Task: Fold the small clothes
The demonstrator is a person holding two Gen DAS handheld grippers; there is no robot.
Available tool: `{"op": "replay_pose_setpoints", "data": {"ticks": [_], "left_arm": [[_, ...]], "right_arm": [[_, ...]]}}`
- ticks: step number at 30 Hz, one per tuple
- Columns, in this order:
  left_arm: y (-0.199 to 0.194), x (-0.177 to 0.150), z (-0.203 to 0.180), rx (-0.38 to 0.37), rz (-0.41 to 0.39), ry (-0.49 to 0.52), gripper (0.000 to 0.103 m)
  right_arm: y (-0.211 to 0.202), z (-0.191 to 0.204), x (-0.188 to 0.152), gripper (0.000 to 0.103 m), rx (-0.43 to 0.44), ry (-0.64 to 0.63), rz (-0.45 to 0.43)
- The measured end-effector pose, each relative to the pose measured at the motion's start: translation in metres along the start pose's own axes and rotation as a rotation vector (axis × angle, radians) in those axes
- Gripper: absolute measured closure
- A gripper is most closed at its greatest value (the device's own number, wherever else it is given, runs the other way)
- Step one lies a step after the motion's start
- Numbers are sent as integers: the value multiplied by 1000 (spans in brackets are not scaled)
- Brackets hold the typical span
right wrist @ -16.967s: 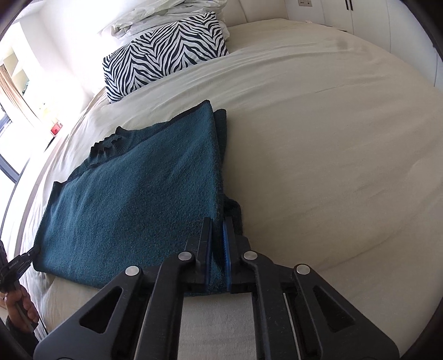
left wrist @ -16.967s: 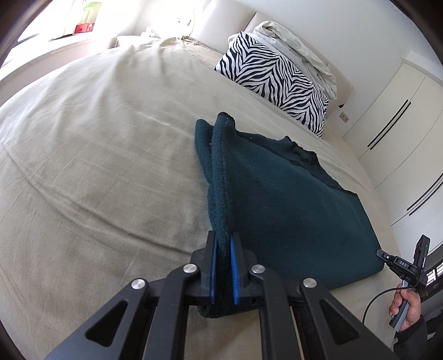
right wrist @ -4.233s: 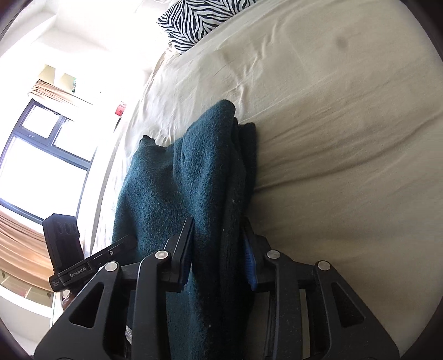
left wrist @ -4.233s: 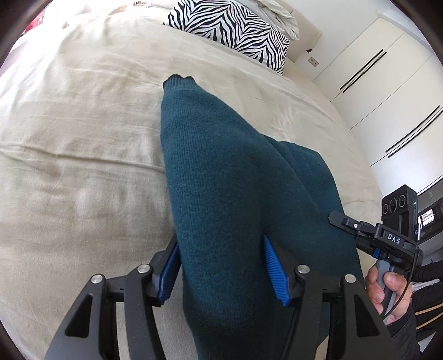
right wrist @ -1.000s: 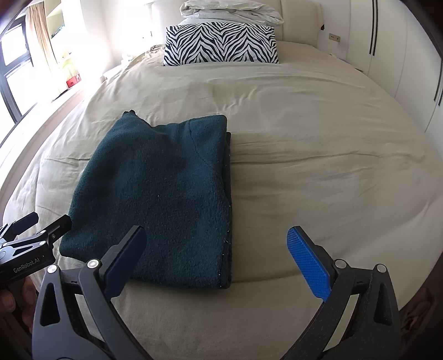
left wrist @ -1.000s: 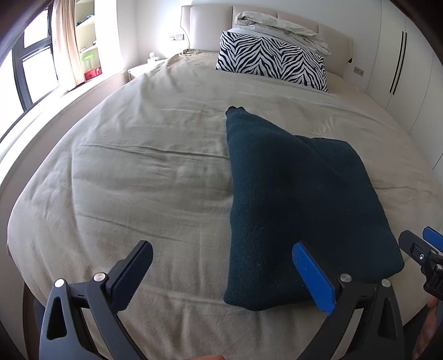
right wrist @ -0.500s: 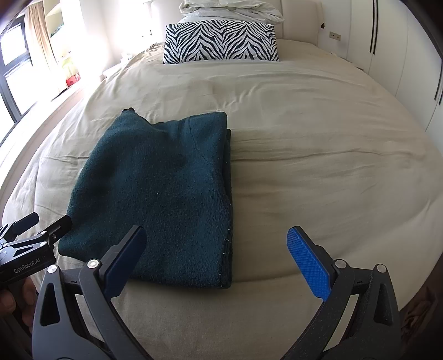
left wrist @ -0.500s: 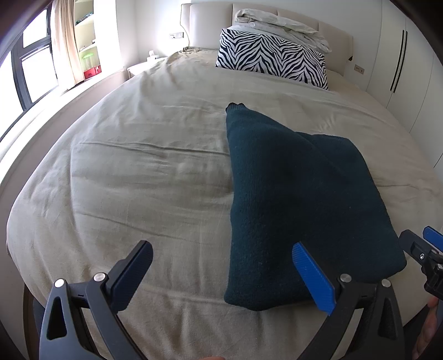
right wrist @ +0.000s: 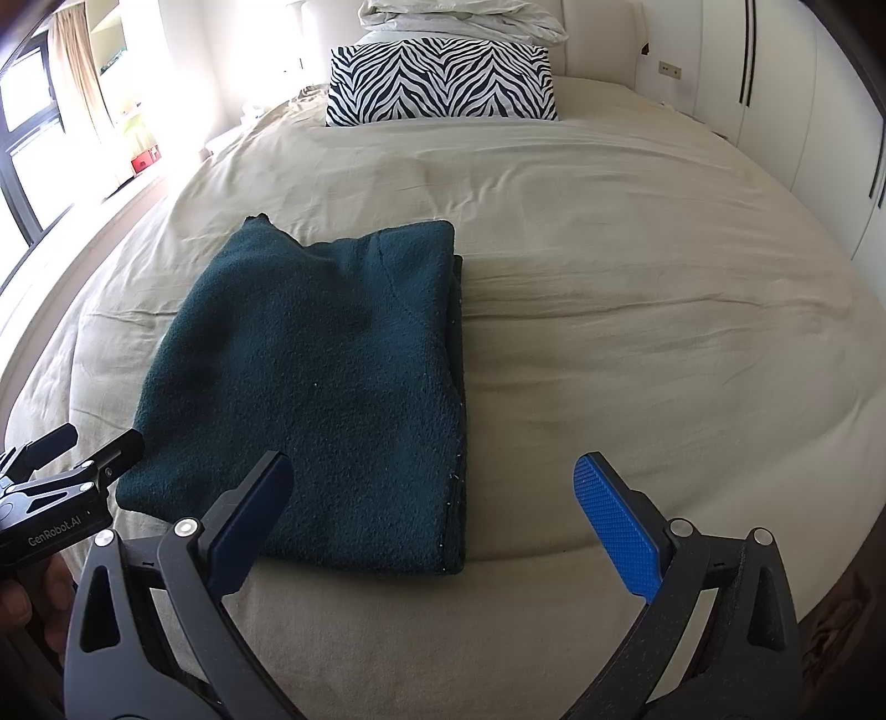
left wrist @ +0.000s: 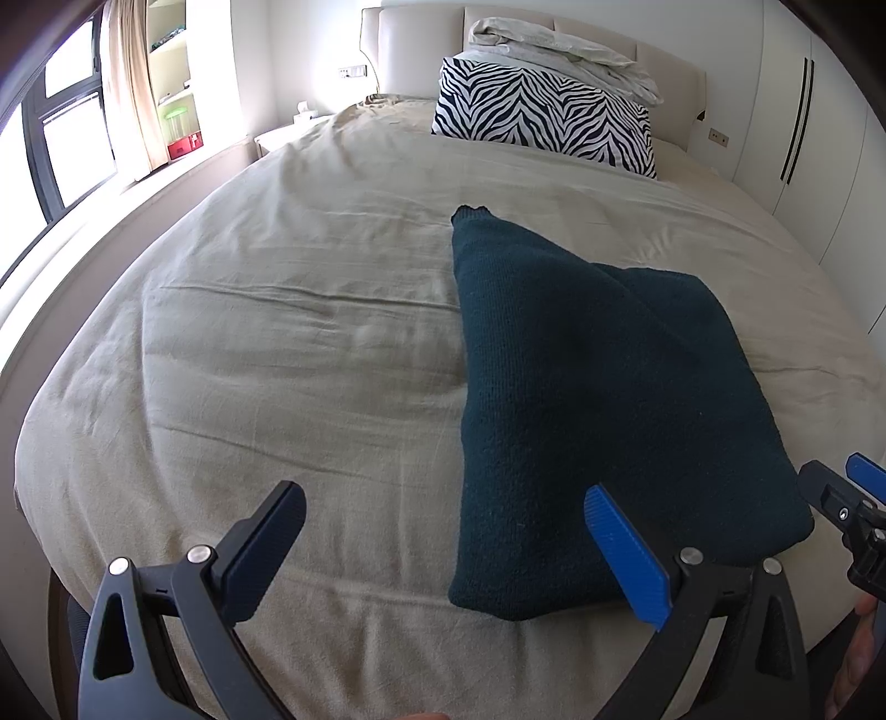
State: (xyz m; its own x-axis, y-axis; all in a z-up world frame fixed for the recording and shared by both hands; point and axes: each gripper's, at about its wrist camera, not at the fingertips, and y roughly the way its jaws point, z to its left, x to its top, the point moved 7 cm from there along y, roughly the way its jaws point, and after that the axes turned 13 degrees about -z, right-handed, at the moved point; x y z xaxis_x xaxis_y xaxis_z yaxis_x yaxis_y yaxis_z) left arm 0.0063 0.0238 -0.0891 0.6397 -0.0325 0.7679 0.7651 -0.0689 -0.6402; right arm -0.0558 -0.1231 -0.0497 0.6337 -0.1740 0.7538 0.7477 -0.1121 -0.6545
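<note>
Left gripper point(left wrist: 448, 548) gapes wide, empty, above the beige linen-covered bed point(left wrist: 288, 354); right gripper point(right wrist: 448, 520) likewise spread, holding nothing. The folded dark-teal fleece garment point(right wrist: 326, 382) lies flat at 11 o'clock of the right gripper. A zebra-striped pillow point(right wrist: 440, 80) sits at 12 o'clock.

Beige bed point(left wrist: 288, 354), zebra pillow point(left wrist: 542, 119) at padded headboard point(left wrist: 421, 44); bright window point(left wrist: 66, 144) left, white wardrobes point(left wrist: 803, 111) right
</note>
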Motion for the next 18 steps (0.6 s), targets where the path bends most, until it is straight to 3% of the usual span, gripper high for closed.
{"op": "replay_pose_setpoints", "data": {"ticks": [18], "left_arm": [[2,-2,2,0,4,4,0]], "right_arm": [[0,0,-1,0,1,1,1]]}}
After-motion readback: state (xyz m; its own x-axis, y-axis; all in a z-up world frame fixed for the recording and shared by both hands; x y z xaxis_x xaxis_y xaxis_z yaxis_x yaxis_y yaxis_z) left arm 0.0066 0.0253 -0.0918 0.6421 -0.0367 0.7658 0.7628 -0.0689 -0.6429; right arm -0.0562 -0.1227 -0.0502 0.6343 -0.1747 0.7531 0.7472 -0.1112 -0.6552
